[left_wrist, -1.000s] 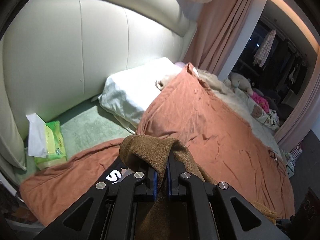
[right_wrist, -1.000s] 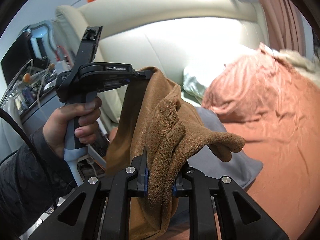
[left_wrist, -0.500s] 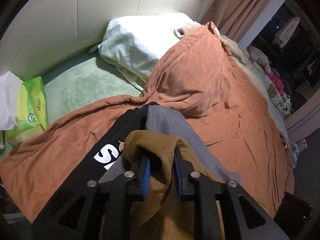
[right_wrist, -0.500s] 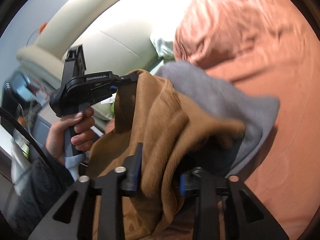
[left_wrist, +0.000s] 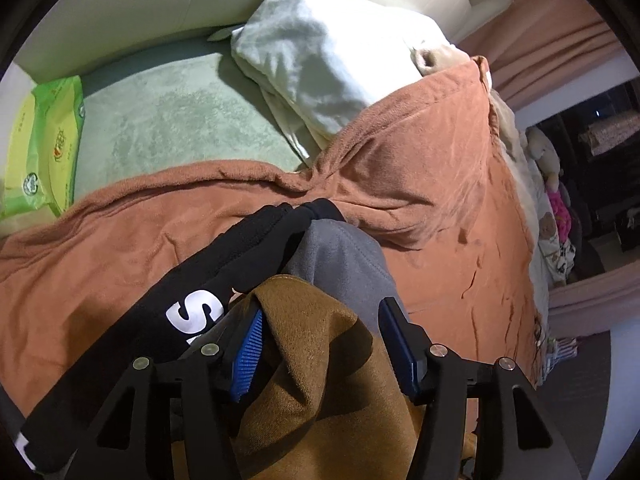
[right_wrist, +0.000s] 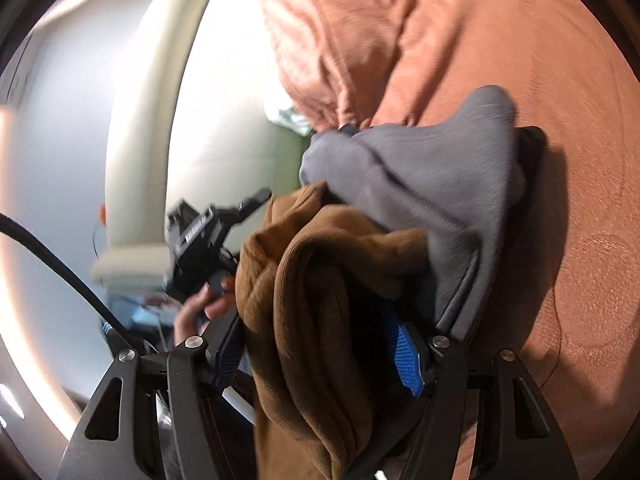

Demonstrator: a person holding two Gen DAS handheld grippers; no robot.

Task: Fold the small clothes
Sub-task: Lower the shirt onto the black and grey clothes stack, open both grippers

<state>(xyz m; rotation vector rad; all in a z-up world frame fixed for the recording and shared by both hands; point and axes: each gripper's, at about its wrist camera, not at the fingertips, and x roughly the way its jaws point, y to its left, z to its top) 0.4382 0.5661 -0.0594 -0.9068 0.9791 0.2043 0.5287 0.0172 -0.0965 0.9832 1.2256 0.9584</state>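
Observation:
A brown garment (left_wrist: 320,380) lies bunched between the fingers of my left gripper (left_wrist: 320,312). Its jaws are opening; the cloth leans on the left pad and the right pad stands clear. The brown garment rests on a grey garment (left_wrist: 344,256) and a black one with white letters (left_wrist: 224,264). In the right wrist view the brown garment (right_wrist: 320,280) hangs in folds between the fingers of my right gripper (right_wrist: 316,332). Those jaws are opening too, and the blue right pad shows free. The grey garment (right_wrist: 432,184) lies just beyond. A hand (right_wrist: 200,312) grips the left gripper's handle.
An orange blanket (left_wrist: 420,160) covers most of the bed. A white pillow (left_wrist: 328,52) and a green sheet (left_wrist: 168,120) lie toward the cream headboard (right_wrist: 200,100). A green tissue pack (left_wrist: 48,140) sits at the left. Stuffed toys (left_wrist: 548,160) lie at the far right.
Both grippers came down onto the bed with the brown garment and their jaws spread apart from a tight grip. The right view rolled strongly. The grey and black clothes are now close beneath.

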